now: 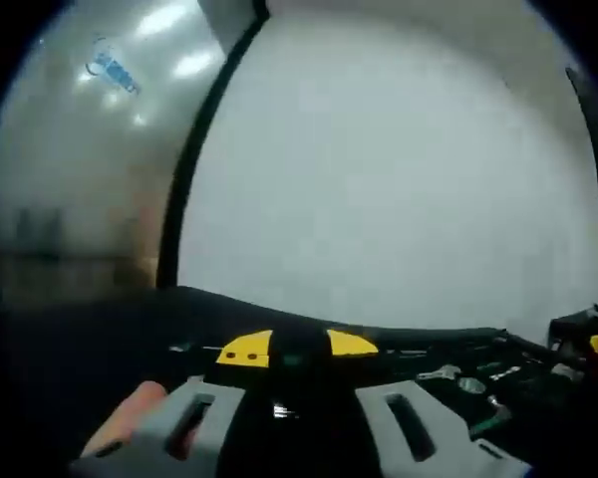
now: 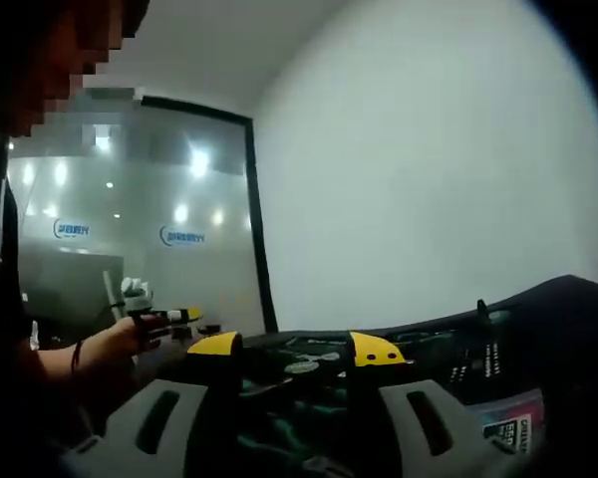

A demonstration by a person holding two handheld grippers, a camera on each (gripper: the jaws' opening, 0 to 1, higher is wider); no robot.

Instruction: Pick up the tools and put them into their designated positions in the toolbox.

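So both grippers are up off the work with their jaws spread apart and nothing between them. In the left gripper view, the left gripper (image 1: 297, 418) shows 2 grey jaws, and just past them sit 2 yellow latches (image 1: 297, 348) on the near edge of the black toolbox (image 1: 448, 344), which lies low against a plain white wall (image 1: 399, 169). A few silvery tools (image 1: 458, 380) lie in the tray off to the right, too blurry to count or name, and something orange-pink (image 1: 130, 413) sits beside the left jaw, can't tell what. In the right gripper view, the right gripper (image 2: 294, 418) also shows 2 grey jaws, released, with the same 2 yellow latches ahead and green-handled tools (image 2: 309, 363) lying in the box. A person's hand (image 2: 130, 334) holds something small at the left, in front of a glass partition (image 2: 140, 219) with 2 blue logos.
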